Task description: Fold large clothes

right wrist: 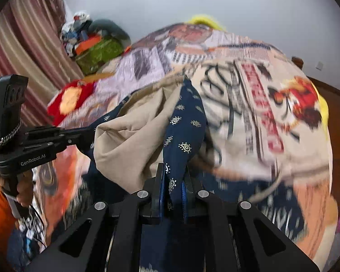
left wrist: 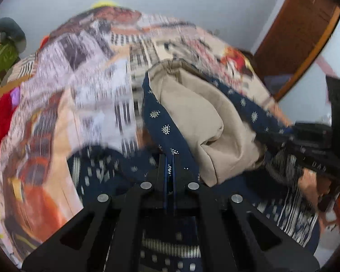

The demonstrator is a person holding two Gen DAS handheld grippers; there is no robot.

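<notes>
Above a bed spread with a busy printed sheet, two black grippers lift a navy garment dotted with pale motifs, its plain beige lining showing. Left gripper: jaws clenched on a navy edge. Right gripper: jaws clamped on another navy edge. Between them the cloth sags in a loose pouch over the sheet. A hand with an orange sleeve holds the left tool's handle. Both views are blurred.

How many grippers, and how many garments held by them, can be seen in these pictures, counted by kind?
Grippers: 2, left gripper and right gripper, both shut on fabric.
Held garments: 1, navy printed garment with beige lining.
Total: 3
</notes>
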